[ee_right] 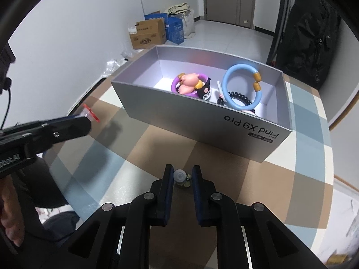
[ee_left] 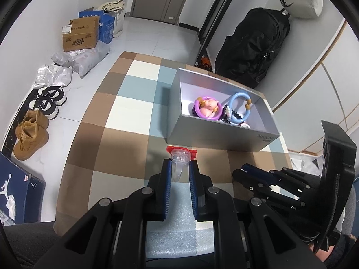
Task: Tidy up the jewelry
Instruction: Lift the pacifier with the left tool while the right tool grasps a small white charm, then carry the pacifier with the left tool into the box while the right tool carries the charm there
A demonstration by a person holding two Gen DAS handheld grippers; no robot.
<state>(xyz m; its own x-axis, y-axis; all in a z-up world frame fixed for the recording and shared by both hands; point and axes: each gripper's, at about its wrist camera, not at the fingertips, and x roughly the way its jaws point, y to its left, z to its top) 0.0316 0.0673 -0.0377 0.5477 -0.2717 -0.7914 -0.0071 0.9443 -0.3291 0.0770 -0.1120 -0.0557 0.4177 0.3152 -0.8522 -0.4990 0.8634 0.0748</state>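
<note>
My left gripper (ee_left: pixel 180 164) is shut on a clear plastic hair clip with a red top (ee_left: pixel 180 157) and holds it above the checkered table (ee_left: pixel 125 116), just short of the grey box (ee_left: pixel 215 134). The clip also shows in the right wrist view (ee_right: pixel 89 114). The box (ee_right: pixel 202 121) holds a purple ring with a pink figure (ee_right: pixel 187 83), a blue ring (ee_right: pixel 242 85), a black coil band (ee_right: pixel 240 96) and a small black figure (ee_right: pixel 205 92). My right gripper (ee_right: pixel 182 176) has its fingers closely on either side of a small clear trinket (ee_right: pixel 180 177) on the table.
Shoes (ee_left: pixel 31 132) and cardboard boxes (ee_left: pixel 80 35) lie on the floor to the left. A black bag (ee_left: pixel 253 44) stands behind the table. The right gripper shows in the left wrist view (ee_left: pixel 244 170).
</note>
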